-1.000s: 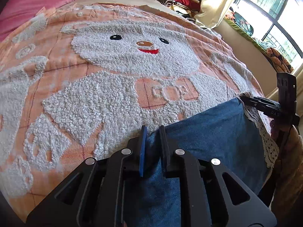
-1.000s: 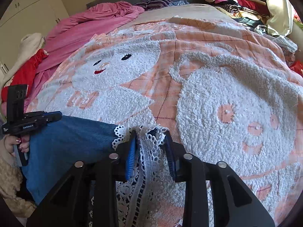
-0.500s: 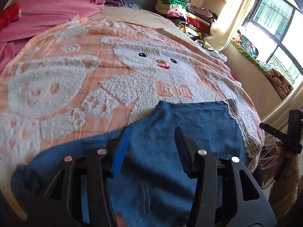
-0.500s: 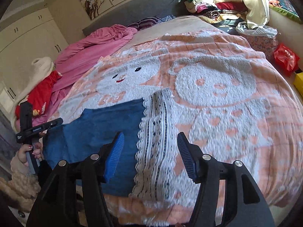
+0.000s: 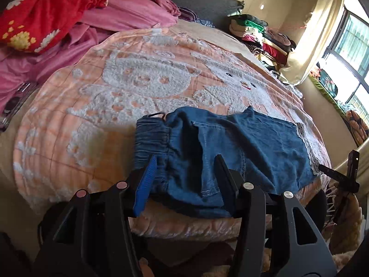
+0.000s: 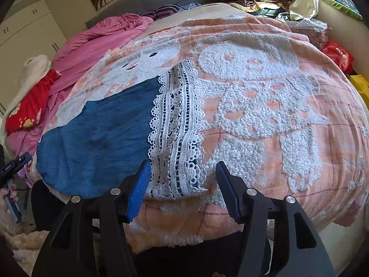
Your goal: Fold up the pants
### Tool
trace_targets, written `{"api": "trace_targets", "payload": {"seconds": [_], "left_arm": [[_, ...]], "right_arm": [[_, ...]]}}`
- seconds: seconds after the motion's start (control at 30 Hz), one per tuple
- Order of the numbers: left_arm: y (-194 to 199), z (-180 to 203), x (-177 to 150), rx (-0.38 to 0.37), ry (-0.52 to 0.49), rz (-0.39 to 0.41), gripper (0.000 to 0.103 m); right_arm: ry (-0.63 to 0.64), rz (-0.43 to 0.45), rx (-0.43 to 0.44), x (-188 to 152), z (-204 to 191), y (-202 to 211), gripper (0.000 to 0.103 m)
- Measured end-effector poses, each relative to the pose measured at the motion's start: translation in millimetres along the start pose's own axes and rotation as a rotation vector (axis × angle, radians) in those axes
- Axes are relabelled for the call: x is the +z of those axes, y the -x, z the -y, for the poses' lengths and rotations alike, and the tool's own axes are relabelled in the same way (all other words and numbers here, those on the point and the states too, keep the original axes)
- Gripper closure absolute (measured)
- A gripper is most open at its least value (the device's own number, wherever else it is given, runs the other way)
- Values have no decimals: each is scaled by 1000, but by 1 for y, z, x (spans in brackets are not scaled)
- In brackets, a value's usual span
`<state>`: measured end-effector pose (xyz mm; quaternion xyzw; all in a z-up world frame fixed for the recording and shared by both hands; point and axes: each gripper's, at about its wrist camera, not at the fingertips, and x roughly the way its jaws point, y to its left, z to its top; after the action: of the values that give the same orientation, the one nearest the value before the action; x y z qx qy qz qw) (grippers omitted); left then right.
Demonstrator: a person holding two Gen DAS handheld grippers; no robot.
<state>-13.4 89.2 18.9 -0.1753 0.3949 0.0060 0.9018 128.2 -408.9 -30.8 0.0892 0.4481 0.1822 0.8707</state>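
Observation:
Blue denim pants (image 5: 242,143) lie flat near the front edge of the bed, elastic waistband (image 5: 152,138) at the left and white lace hem (image 5: 309,147) at the right. My left gripper (image 5: 185,161) hovers over the waistband end, its jaws opening, with cloth below them but nothing pinched. In the right wrist view the pants (image 6: 99,133) end in the lace hem (image 6: 177,127) just ahead of my right gripper (image 6: 183,168), which stands open and holds nothing. Each gripper shows in the other's view: the right gripper (image 5: 346,175) and the left gripper (image 6: 13,164).
The pants rest on a peach blanket (image 6: 276,92) with white fleecy bears. A pink duvet (image 5: 129,11) and a red garment (image 5: 46,16) are heaped at the far left. Stacked clothes (image 5: 258,32) stand at the back right, near a window (image 5: 346,57). A red bag (image 6: 339,55) sits beside the bed.
Both grippers let go of the pants and drew back from the bed. The left one swung left, from the leg to the waistband end. The pants now lie spread flat.

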Motion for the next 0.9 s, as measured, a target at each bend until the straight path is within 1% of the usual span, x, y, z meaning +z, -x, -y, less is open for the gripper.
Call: {"api": "trace_targets", "payload": {"seconds": [0.07, 0.13, 0.2, 0.3, 0.33, 0.43, 0.47, 0.5, 0.53, 0.57, 0.6, 0.67, 0.77, 0.8, 0.9], "left_arm": [[-1, -8, -5, 13, 22, -7, 57], [-7, -14, -10, 7, 41, -20, 56], [-19, -18, -14, -12, 69, -47, 54], [-34, -21, -18, 9, 99, -56, 46], [-38, -21, -18, 6, 106, -53, 37], [-59, -21, -17, 11, 136, -81, 36], [-64, -19, -16, 28, 129, -82, 45], [-67, -16, -15, 57, 117, -79, 50], [-67, -16, -13, 62, 111, -72, 58], [-65, -16, -11, 58, 114, -66, 62], [-61, -18, -9, 54, 120, -58, 63], [-50, -21, -5, 63, 118, -30, 65], [-38, -24, 0, 91, 89, 12, 65], [-40, -25, 0, 96, 84, 8, 65], [-64, -31, -5, 117, 87, -43, 64]], "right_arm": [[0, -16, -3, 2, -1, -6, 45], [21, -17, 2, 3, -4, -8, 45], [12, -26, 9, 4, -3, -13, 45], [-10, -25, 30, 4, 1, -15, 45], [-13, -23, 36, 4, 2, -15, 45], [-21, -19, 44, 1, 5, -18, 46], [-17, -19, 41, 0, 4, -18, 47], [-11, -18, 36, 0, 3, -18, 51], [-4, -22, 45, 0, 2, -19, 66], [0, -30, 61, -1, -1, -20, 74], [11, -32, 54, -1, -4, -19, 75], [42, -19, 35, -1, -9, -14, 83], [71, -10, 5, -3, -12, -6, 84], [79, -12, -9, -5, -13, -7, 84], [63, -26, -29, -9, -9, -17, 82]]}}
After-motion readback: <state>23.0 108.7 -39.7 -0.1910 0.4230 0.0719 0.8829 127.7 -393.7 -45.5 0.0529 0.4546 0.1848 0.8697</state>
